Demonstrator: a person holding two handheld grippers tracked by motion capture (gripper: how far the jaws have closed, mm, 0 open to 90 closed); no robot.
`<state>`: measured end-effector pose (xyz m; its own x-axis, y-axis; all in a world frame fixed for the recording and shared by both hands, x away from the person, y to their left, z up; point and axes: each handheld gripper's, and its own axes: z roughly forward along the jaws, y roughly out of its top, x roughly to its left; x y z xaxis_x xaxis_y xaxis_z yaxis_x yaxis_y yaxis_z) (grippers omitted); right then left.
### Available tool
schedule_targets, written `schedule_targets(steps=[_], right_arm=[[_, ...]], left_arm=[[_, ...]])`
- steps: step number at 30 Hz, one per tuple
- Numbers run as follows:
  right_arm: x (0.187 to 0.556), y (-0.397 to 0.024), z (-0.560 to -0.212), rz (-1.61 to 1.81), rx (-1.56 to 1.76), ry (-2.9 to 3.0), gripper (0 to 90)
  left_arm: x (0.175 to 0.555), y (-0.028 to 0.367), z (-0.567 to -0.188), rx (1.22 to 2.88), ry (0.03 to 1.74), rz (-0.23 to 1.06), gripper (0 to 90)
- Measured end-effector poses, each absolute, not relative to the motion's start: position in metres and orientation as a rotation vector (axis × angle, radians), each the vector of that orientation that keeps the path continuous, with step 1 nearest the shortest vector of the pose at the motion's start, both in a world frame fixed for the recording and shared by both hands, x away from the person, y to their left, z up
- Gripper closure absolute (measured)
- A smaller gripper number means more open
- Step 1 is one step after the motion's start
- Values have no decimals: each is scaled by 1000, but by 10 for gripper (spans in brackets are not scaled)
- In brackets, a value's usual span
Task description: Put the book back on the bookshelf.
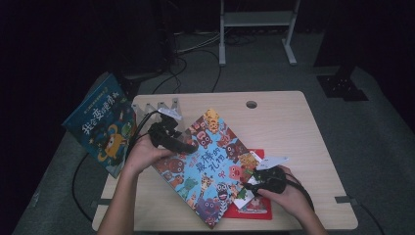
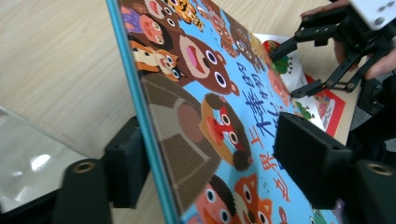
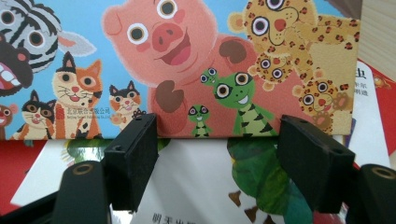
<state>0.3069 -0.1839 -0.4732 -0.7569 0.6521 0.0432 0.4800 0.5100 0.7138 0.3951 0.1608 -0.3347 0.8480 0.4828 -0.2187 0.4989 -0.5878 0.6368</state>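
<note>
The left gripper [image 1: 188,145] has the animal book [image 1: 210,161] by its edge and tilts it up; the edge sits between its spread jaws, one pad against the back, the other off the cover. The right gripper [image 1: 252,183], jaws apart and empty, waits at the opposite edge over a white book [image 3: 201,186]. Next, I judge, the left must clamp before lifting further. Four books: animal, white, red [image 1: 254,208], blue [image 1: 100,125].
</note>
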Motion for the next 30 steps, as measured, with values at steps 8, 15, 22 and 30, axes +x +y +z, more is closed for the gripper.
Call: schedule_targets(steps=[8, 15, 22, 30], right_arm=[[309, -169, -475, 1102, 961, 2479, 318], [308, -162, -476, 1130, 975, 2480, 317], [309, -163, -474, 1117, 959, 2502, 320], [315, -179, -470, 1169, 986, 2468, 340]], left_arm=[[400, 144, -317, 2373, 632, -34, 487], [406, 135, -305, 2405, 665, -86, 553], [409, 133, -299, 2394, 693, -168, 616], [408, 127, -281, 2432, 660, -179, 682]])
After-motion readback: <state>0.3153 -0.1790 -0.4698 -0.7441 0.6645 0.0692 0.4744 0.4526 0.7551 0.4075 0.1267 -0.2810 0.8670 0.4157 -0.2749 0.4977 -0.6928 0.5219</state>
